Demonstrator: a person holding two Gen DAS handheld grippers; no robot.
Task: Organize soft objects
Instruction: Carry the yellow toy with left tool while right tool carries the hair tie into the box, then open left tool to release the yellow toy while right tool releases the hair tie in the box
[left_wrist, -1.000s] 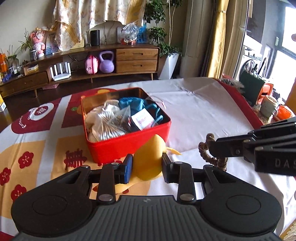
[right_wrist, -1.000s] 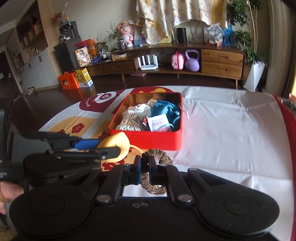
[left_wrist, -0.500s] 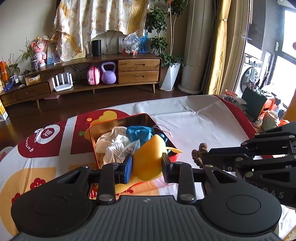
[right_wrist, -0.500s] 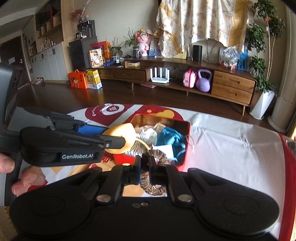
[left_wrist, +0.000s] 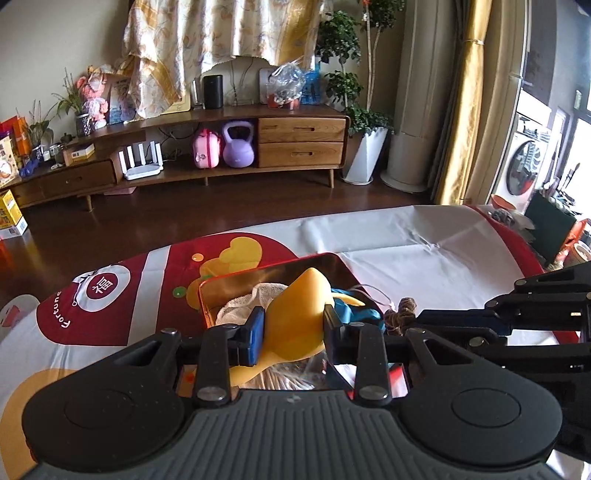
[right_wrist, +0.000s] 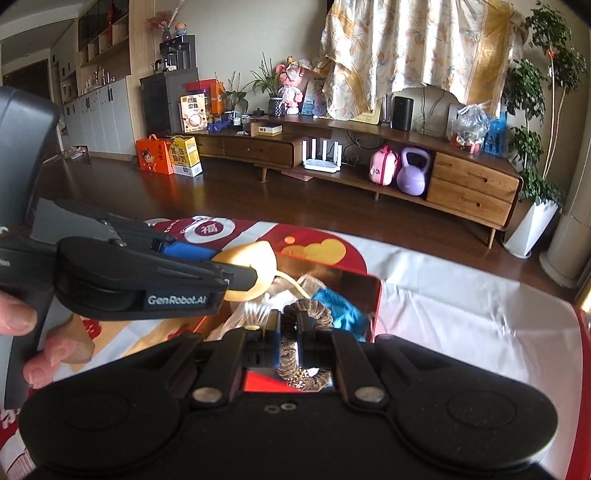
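My left gripper (left_wrist: 293, 328) is shut on a soft yellow object (left_wrist: 299, 317) and hangs over the red tin box (left_wrist: 236, 280). Its side also shows in the right wrist view, where the yellow object (right_wrist: 255, 258) sticks out past the left gripper (right_wrist: 242, 271). My right gripper (right_wrist: 288, 325) is shut on a brown scrunchie (right_wrist: 297, 373), also above the red tin box (right_wrist: 375, 295). The scrunchie (left_wrist: 400, 315) shows at the right arm's tip in the left view. Inside the box lie a white cloth (left_wrist: 243, 301), a blue cloth (right_wrist: 338, 306) and a clear bag.
The box stands on a table with a white, red and yellow cloth (left_wrist: 406, 243). Beyond the table's far edge are dark floor and a long wooden sideboard (left_wrist: 221, 147). A hand (right_wrist: 22, 325) holds the left gripper's handle at the left.
Both grippers have moved forward from the table in front of the box to above it, each keeping its grip. The box now sits low and partly hidden behind the fingers.
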